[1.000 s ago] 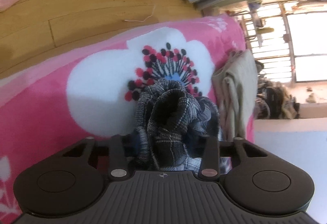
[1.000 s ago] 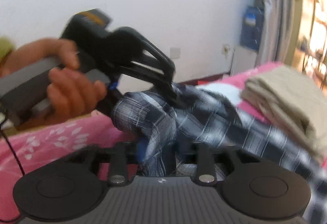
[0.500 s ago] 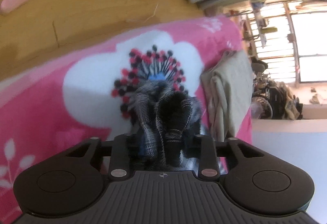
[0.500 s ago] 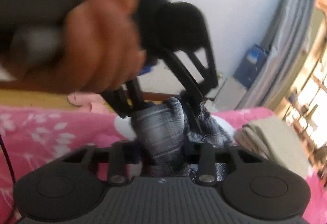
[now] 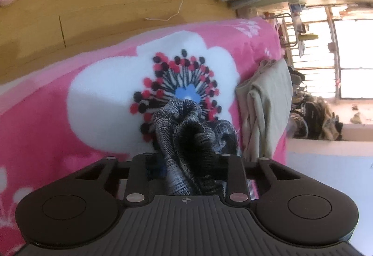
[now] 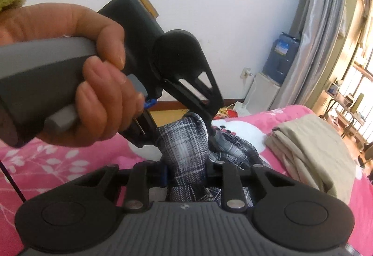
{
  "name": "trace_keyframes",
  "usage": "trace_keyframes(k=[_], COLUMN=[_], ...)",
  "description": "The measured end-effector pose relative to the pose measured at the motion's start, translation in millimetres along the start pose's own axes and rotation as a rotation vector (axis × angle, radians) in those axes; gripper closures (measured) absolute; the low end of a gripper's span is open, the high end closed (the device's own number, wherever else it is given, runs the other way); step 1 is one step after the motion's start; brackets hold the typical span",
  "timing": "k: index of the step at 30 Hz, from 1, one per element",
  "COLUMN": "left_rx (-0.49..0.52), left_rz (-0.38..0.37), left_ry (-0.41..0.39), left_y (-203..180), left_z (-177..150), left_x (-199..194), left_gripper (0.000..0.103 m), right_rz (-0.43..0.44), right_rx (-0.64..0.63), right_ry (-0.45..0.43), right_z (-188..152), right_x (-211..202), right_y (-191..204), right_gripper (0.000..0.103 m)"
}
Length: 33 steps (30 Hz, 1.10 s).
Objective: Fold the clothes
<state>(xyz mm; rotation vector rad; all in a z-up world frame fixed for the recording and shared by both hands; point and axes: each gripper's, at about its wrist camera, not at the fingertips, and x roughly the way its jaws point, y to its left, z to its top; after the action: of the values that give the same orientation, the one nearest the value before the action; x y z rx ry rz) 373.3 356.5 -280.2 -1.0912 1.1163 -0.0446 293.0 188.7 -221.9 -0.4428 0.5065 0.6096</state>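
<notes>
Both tools' fingertips buried in bunched plaid garment (image 5: 193,139)

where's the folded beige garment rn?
The folded beige garment lies on the pink blanket, right of the plaid shirt in both wrist views, toward the window end of the bed.
</notes>
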Motion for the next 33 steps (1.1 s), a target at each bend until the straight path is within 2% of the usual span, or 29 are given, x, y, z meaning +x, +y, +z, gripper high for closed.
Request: trace_keyframes(k=[7,12,16,23,29,31,33], left_rx=[0.083,0.135,0.182,0.264,0.390,0.453,0.522], left_rz=[0.020,-0.004,-0.024,-0.017,-0.014,-0.035,-0.010], left_ry=[-0.071,-0.102,-0.103,-0.024,0.080,0.115,0.169], left_y=[-50.4,-108.0,-157.6,-245.0,-312.1,-329.4,-340.3], left_z=[-27.0,-65.4,-107.7,-208.6,-305.3,-332.6,-356.1], left_x=[-30.0,-29.0,-15.6,56.2,153.9,187.3,221.5], left_gripper=[0.079,0.080,0.079,0.079,0.079,0.070,0.062], right_rz=[-0.037,-0.094,-0.155,-0.270,-0.409,-0.470,-0.515], right_rx=[0.114,0.245,0.317,0.390,0.422,0.418,0.435], right_ry=[-0.064,-0.131,-0.175,-0.190,-0.155,-0.131,-0.091], right_z=[14.4,7.9,-10.5,-78.3,-164.8,-198.2,-231.4], right_x=[-42.4,-88.8,-129.9,-211.5,-263.8,-279.0,-284.3], right_y=[-16.2,-56.9,-97.0,-184.4,-267.6,-293.9,-323.1], right_gripper=[0.078,0.078,0.078,0.078,0.078,0.078,0.078])
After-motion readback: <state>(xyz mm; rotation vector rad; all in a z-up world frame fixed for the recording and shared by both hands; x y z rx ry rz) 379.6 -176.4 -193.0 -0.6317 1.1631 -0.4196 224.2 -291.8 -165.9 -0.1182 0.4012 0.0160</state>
